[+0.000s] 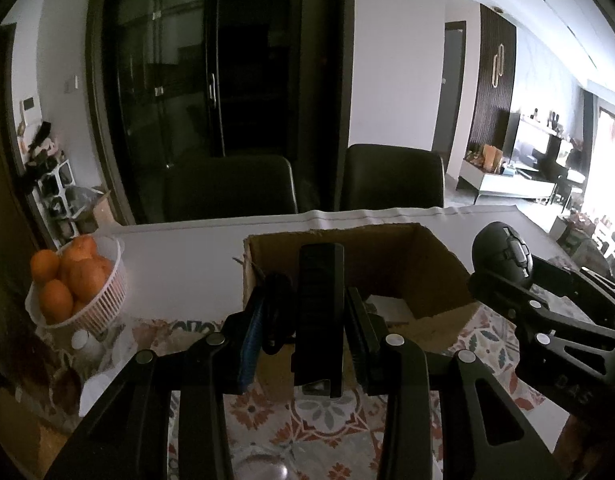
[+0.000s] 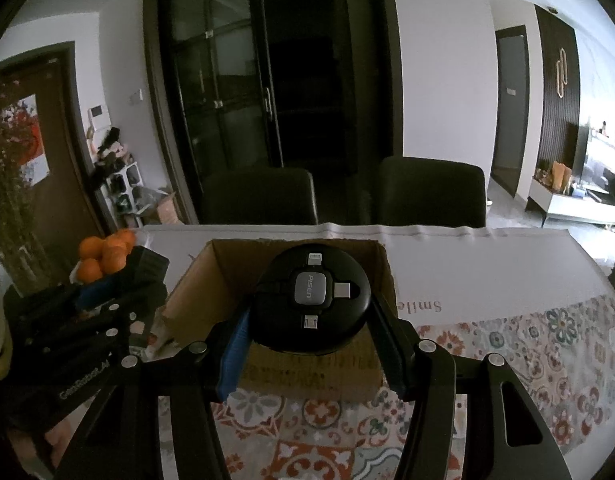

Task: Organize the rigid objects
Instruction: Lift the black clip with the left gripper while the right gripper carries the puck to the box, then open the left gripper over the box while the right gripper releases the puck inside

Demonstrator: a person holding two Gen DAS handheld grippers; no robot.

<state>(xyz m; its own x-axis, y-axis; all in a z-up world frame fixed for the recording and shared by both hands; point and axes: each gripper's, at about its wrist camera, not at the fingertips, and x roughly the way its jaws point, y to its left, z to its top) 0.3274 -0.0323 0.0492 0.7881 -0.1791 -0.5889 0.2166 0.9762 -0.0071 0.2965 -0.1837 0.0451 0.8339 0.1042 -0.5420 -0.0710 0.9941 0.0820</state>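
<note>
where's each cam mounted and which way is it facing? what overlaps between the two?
Left wrist: on the left gripper, looking forward along its fingers at the cardboard box; own fingers clamp a black bar, right gripper visible at right.
Right wrist: on the right gripper, facing the same box; own fingers clamp a round black cable reel, left gripper at left.
Shared: box, basket of oranges, two dark chairs, patterned tablecloth.

A white basket (image 1: 107, 300) of oranges (image 1: 73, 276) sits left, two chairs (image 1: 393, 178) behind.
</note>
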